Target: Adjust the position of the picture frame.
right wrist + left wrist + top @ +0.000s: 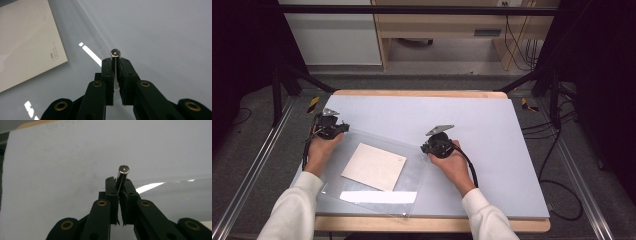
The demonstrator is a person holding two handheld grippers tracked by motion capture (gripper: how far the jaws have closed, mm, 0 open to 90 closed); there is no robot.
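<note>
A clear plastic sleeve [413,172] lies flat on the pale grey table [492,130] with a beige card [374,166] inside it. At the sleeve's far left corner, my left gripper [344,127] is shut on a small metal cylinder [123,173] that stands up between its jaws [119,181]. My right gripper [425,147] sits at the sleeve's far right corner. It is shut on a second small metal cylinder [115,53], gripped between its jaws [115,61]. In the right gripper view the card [25,50] lies to the left under the glossy sleeve [82,75].
The table has a wooden rim [422,93]. A black frame and metal rails [254,165] flank it, and cables [562,200] lie on the floor to the right. Bare table surface extends beyond and to the right of the sleeve.
</note>
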